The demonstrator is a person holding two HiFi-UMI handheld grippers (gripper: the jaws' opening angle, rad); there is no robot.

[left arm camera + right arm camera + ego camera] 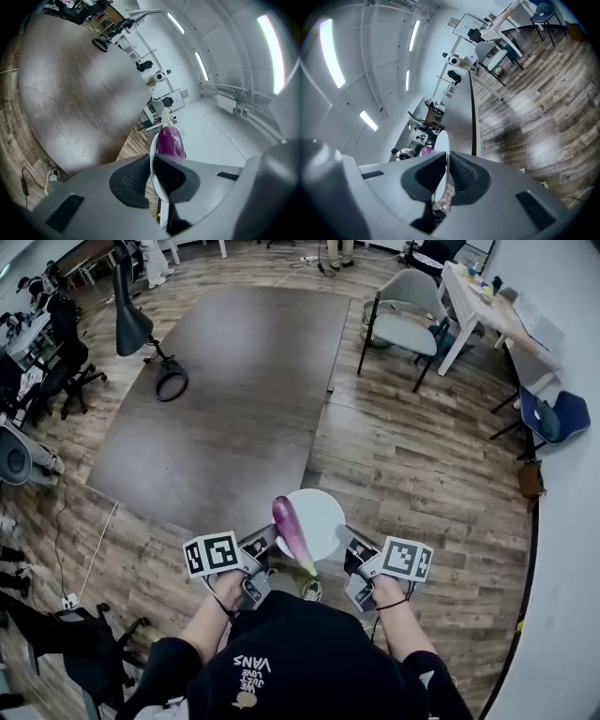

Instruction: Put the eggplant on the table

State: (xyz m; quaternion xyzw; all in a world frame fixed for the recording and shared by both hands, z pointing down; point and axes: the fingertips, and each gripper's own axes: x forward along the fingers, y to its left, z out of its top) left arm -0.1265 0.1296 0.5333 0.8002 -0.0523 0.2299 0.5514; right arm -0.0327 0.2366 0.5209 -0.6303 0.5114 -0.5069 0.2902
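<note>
A purple eggplant [292,532] lies on a round white plate [322,512], held in the air over the wood floor just short of the large brown table [234,381]. My left gripper [270,542] is shut on the plate's left rim and my right gripper [345,540] on its right rim. In the left gripper view the white plate edge [153,159] runs between the pads of the left gripper [152,177], with the eggplant [169,142] just beyond. In the right gripper view the plate [440,154] is pinched edge-on in the right gripper [446,177], and a pink bit of eggplant [426,151] shows behind it.
A black lamp with a ring base [171,382] stands on the table's far left. A grey chair [405,320], a white desk [487,310] and a blue chair [555,418] are at the right. A black office chair [84,652] stands at lower left.
</note>
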